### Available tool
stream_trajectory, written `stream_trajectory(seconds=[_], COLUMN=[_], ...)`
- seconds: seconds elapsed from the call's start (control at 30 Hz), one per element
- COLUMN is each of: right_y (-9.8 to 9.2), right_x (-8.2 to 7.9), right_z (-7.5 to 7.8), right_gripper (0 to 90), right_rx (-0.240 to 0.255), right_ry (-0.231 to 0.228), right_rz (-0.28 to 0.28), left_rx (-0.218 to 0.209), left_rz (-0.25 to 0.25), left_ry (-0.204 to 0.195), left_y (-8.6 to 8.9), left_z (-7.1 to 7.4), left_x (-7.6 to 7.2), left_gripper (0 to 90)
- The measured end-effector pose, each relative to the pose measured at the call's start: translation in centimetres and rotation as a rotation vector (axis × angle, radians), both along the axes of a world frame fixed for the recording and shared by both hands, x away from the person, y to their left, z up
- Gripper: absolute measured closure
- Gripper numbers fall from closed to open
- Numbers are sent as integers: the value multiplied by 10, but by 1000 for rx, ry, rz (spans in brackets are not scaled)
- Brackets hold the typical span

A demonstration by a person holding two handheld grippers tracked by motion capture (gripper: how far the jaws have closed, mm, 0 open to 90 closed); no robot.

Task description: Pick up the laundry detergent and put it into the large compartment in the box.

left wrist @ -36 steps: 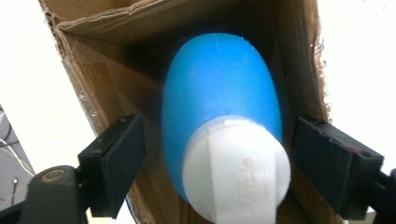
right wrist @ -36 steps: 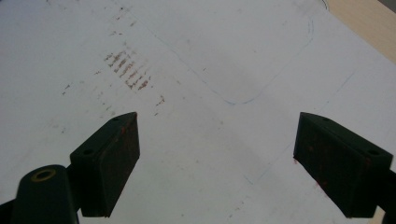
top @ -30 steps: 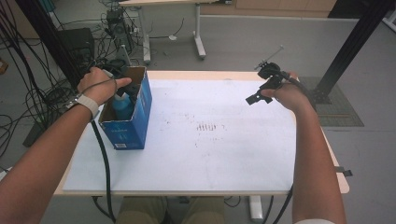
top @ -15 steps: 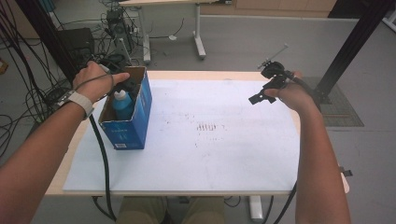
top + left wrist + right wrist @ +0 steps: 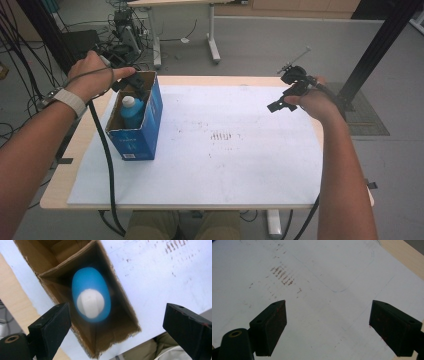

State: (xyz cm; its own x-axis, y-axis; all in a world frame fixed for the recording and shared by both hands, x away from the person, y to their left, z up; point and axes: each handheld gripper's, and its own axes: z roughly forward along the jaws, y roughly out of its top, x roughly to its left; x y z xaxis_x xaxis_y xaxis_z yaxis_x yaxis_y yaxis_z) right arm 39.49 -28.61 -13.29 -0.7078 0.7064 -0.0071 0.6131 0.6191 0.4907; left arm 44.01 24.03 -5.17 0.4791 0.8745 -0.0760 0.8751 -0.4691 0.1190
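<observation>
A blue bottle with a white cap [image 5: 131, 111] [image 5: 91, 298] stands upright inside an open blue cardboard box [image 5: 152, 117] [image 5: 120, 302] on the left side of the table. My left gripper [image 5: 131, 82] [image 5: 116, 332] hovers above the box's far end; its jaws have just been opening and stand wide apart, clear of the bottle below them. My right gripper [image 5: 282, 102] [image 5: 327, 330] is held over the white sheet [image 5: 240, 150] [image 5: 317, 290] at the far right, open, with nothing between its jaws.
The white sheet covers most of the wooden table [image 5: 80, 145] and carries brown smudge marks [image 5: 222, 136] [image 5: 283, 275] near its middle. Cables hang from both grippers over the front edge. Desks and equipment stand on the floor beyond the table.
My left hand has risen up out of the box, leaving the bottle standing inside. The right hand has stayed in place.
</observation>
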Motion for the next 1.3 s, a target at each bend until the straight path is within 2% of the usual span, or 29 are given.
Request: stream_trajectory(seconds=[0.1,0.2,0.23,0.27,0.37,0.47,0.7,0.8,1.0,1.2,1.3], right_y=[0,1,1,1,1,1,-1,-2,-3,-4,-5], right_x=[-2,-3,-4,-4,-5,-6,-10,-10,-12,-15,-16], right_z=[0,0,0,0,0,1,0,-1,-1,-2,-3], right_gripper=[145,145,145,145,145,144,132,131,131,130,130], right_rx=[2,2,4,3,1,1,6,7,7,10,10], right_ry=[1,1,1,2,3,4,15,20,28,24,27], right_rz=[-3,-3,-5,-5,-11,-13,-12,-12,-22,-29,-32], left_rx=[10,8,6,7,-5,17,34,28,15,6,8], left_rz=[-64,-125,-139,-184,-235,-310,-460,-513,-622,-724,-759], left_ry=[-4,-25,-24,-16,-20,-9,2,-7,2,10,14], left_y=[-8,-15,-17,-21,-27,-39,-60,-66,-81,-97,-105], left_z=[9,17,19,22,27,30,30,30,27,22,18], left_x=[-1,-5,-5,-5,-6,-5,-3,-5,-5,-13,-20], left_gripper=[83,78,73,70,70,68,62,64,62,60,61])
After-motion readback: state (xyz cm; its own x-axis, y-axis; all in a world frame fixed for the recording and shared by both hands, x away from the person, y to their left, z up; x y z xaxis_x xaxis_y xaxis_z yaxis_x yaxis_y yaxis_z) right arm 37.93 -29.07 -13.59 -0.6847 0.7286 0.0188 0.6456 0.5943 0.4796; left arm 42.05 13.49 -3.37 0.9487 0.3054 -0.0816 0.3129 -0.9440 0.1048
